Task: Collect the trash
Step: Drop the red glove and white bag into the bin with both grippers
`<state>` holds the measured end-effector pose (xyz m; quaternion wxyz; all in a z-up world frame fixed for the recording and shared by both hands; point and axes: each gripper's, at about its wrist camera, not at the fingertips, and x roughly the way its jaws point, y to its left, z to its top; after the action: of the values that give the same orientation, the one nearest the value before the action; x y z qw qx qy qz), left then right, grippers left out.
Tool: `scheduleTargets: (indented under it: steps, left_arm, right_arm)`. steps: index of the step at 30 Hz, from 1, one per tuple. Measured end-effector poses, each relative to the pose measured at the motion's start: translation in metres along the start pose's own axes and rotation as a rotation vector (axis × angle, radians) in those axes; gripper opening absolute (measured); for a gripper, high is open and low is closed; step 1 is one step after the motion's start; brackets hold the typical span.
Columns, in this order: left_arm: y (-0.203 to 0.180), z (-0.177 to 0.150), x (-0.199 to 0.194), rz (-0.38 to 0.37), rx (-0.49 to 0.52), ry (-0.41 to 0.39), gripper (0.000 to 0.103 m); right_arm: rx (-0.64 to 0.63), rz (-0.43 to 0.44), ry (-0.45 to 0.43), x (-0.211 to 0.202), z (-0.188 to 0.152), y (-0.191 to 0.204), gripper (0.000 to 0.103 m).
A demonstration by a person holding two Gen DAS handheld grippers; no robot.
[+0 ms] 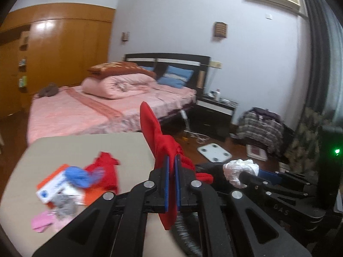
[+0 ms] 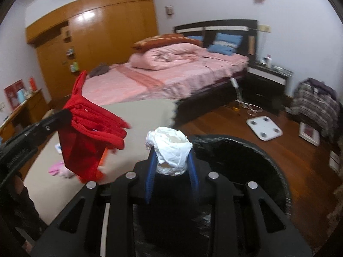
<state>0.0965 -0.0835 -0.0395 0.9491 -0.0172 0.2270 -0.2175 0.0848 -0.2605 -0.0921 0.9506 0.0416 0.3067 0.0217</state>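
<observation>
Your right claw [image 2: 171,167] is partly closed on a crumpled white wad [image 2: 169,150]; both blue pads press its sides, and the wad stands up above the fingertips. Directly below and just beyond this claw lies the black bin [image 2: 246,171], its dark opening filling the lower centre of the right wrist view, so the wad hangs over or just at the near edge of the opening; which of the two cannot be told. Judge the release to be a short move forward and down. Your left claw [image 1: 172,171] is fully closed on a red bag [image 1: 156,132], the pads clamping a gathered section while the rest sticks up and hangs below. In the right wrist view the bag's mouth gapes toward the bin side, and its long axis runs roughly upright. The left claw sits beside the right one, over the edge of the tabletop [image 1: 85,143], and the right claw is the nearer of the two to the bin. Farther out on the tabletop remaining litter stays to your left: a blue crumpled piece [image 1: 83,175], a small carton [image 1: 51,186], grey foil [image 1: 64,205] and pink scraps [image 1: 41,222]. Beyond stand the bed [image 1: 85,107] and the floor with a white scale [image 1: 214,152].
</observation>
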Motion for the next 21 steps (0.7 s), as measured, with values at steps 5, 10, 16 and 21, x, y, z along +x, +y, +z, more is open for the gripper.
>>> scheduleTargets:
  steps: [5, 10, 16, 21]
  left_arm:
    - [-0.037, -0.001, 0.025, -0.105, 0.028, 0.033, 0.005]
    - [-0.063, -0.013, 0.048, -0.165, 0.045, 0.084, 0.006]
    - [-0.057, -0.024, 0.055, -0.133, 0.051, 0.112, 0.036]
    - [-0.026, -0.031, 0.041, -0.032, 0.043, 0.102, 0.043]
  right_arm:
    - [0.040, -0.098, 0.018, -0.006, -0.017, -0.041, 0.028]
    - [0.078, -0.160, 0.036, -0.005, -0.029, -0.067, 0.030]
    - [0.096, -0.212, 0.032, -0.001, -0.034, -0.075, 0.065]
    - [0.083, -0.192, -0.014, 0.001, -0.027, -0.059, 0.089]
